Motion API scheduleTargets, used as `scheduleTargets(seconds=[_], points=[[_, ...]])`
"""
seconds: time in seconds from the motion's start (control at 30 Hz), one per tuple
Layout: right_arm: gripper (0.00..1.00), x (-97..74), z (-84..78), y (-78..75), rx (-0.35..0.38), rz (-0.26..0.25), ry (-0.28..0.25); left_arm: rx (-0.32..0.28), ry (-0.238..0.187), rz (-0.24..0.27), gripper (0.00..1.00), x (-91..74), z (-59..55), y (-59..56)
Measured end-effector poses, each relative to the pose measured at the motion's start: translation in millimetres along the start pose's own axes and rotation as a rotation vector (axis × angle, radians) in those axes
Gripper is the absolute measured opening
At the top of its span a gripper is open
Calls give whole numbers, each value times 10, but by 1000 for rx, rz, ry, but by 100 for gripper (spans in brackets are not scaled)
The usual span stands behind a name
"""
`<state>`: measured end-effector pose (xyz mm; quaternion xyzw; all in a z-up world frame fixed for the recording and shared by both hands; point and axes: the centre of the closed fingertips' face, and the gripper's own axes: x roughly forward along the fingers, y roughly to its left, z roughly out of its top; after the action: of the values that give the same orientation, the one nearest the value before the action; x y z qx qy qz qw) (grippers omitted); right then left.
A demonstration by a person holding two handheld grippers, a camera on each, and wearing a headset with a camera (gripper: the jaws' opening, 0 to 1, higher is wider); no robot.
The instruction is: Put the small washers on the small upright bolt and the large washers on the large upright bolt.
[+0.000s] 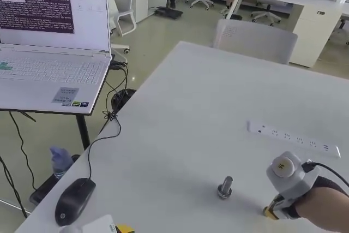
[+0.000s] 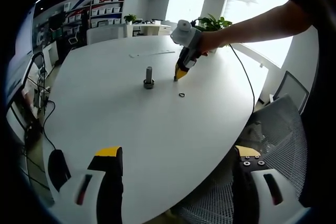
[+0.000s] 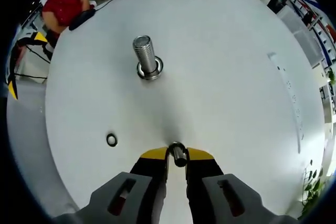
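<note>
In the right gripper view, the right tool (image 3: pixel 177 157) was clenched on a small metal piece (image 3: pixel 178 153), shiny and round, at the bottom centre of the frame. It was not possible to tell whether this piece was a washer or the small bolt. The tips of the tool were low at the white counter (image 3: pixel 226 77). Above them, in the upper middle of the same frame, the large bolt (image 3: pixel 145 53) stood upright, with one washer (image 3: pixel 150 70) lying around its foot. A small washer (image 3: pixel 111 140) lay flat on the counter at the lower left, apart from the bolt and from the tool. A power strip (image 3: pixel 286 85) ran along the right side. In the left gripper view, the left tool (image 2: pixel 177 153) was released. Its two jaws stood wide apart at the bottom of the frame with nothing between them, over the near edge of the counter. In the upper centre of that view, the right tool touched the counter with its tip, just to the right of the large bolt, and the small washer lay a little below the tip. In the head view, the large bolt stood in the lower middle, and the right tool was in a person's hand (image 1: pixel 322 211) at the lower right corner. A laptop (image 1: pixel 52 69) was at the upper left and a mouse (image 1: pixel 74 200) at the lower left.
</note>
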<state>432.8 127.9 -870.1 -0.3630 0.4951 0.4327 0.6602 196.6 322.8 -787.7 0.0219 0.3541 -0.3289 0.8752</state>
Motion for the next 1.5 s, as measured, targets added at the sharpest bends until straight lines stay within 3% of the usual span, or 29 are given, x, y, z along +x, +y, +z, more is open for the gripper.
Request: scheduleTargets(seconds=[0.97,1.5], points=[[15,0,20,-41,-11,-10,-5,-8,8,-2,85,29,-7,-5],[26,-46,17,-2,5,16,-15,-5,4,-3,84,18,0,-35]])
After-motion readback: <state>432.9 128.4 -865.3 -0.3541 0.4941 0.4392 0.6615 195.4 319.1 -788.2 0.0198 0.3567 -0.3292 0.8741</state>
